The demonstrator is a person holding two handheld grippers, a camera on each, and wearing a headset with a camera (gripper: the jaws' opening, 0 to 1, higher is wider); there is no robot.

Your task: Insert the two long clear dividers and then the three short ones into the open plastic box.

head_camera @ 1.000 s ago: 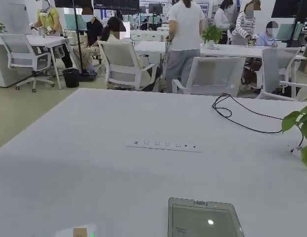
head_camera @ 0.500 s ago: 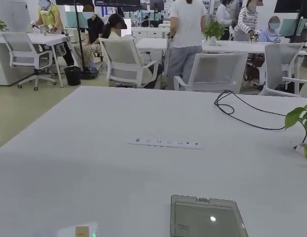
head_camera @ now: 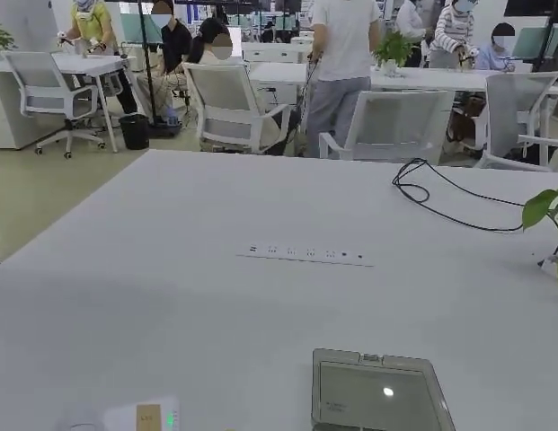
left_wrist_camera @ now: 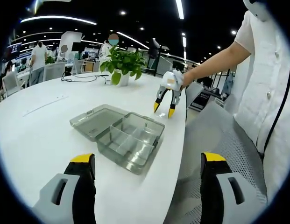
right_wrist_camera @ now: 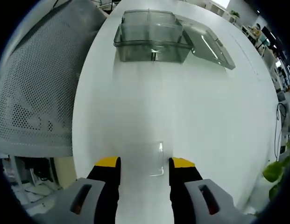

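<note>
"Where's the box [left_wrist_camera: 130, 140]?"
"Open on the white table [left_wrist_camera: 42, 130], its lid [left_wrist_camera: 95, 122] flat beside it. A clear divider [right_wrist_camera: 157, 158] lies well apart from it, between the right gripper [right_wrist_camera: 145, 162]'s spread jaws, ungripped."
"And the left gripper [left_wrist_camera: 148, 158]?"
"Jaws wide apart, holding nothing, facing the box."

The desk [head_camera: 171, 296] has a smooth, matt white top with only a soft sheen. The box [left_wrist_camera: 133, 140] and its hinged lid [left_wrist_camera: 94, 121] are smoky, see-through plastic, glossy enough that the lid catches a bright lamp spot at 6 o'clock in the head view. At 6 o'clock in the right gripper view, a thin divider [right_wrist_camera: 157, 158] of clear, glassy plastic lies flat. The chair [right_wrist_camera: 37, 93] at 9 o'clock is grey perforated mesh. The left gripper [left_wrist_camera: 147, 158] is matt black and grey plastic with yellow tips.
</note>
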